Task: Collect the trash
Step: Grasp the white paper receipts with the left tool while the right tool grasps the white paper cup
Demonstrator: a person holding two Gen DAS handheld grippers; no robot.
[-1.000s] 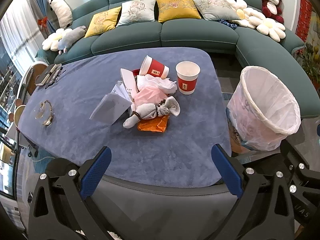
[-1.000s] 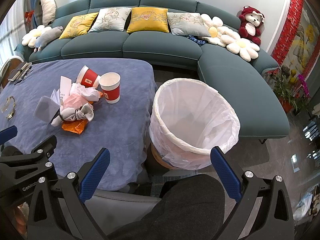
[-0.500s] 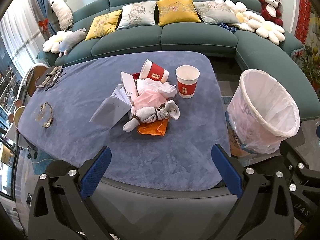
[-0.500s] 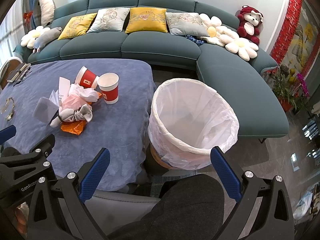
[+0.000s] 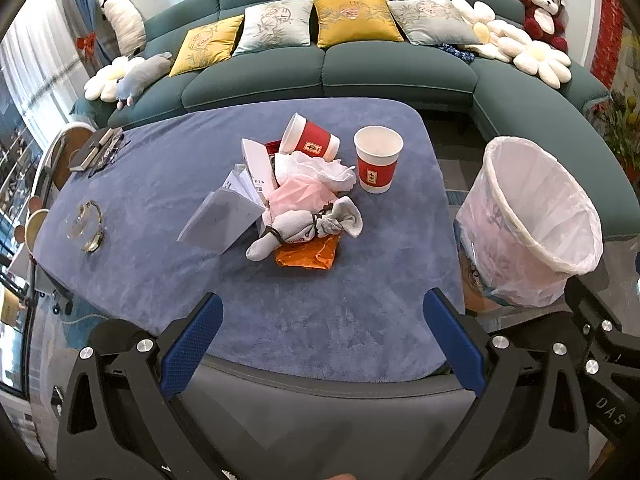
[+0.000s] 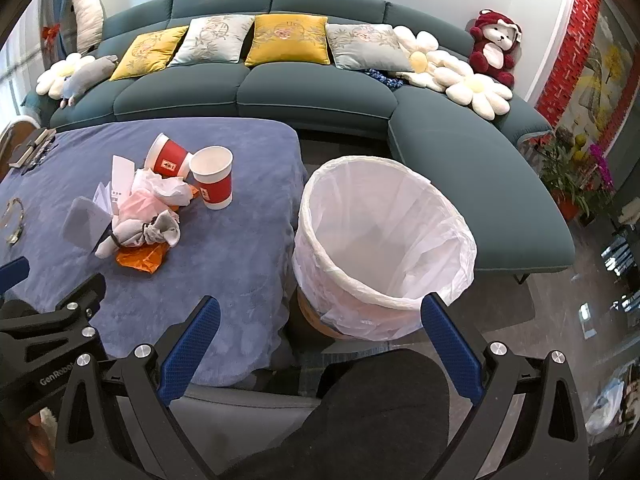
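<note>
While both grippers hang back over the near edge of the worktop, their jaws stand spread wide with nothing between them: left gripper, right gripper.

Trash sits in one heap about mid-worktop, well apart from either gripper. Nearest item: an orange wrapper, flat on the blue cloth. Touching it from behind, a knotted grey-white sock bundle. Left of that, a grey card tilted up, with white paper slips behind. Pink plastic bag and crumpled white tissue piled on top.

Farther back: one red-and-white paper cup upright, just right of the heap; a tipped cup lying on its side against the pile.

Bin with white liner stands off the worktop's right edge, on the floor.

Near the left edge, a glass ashtray. Beyond the far edge, a teal sofa with cushions.
</note>
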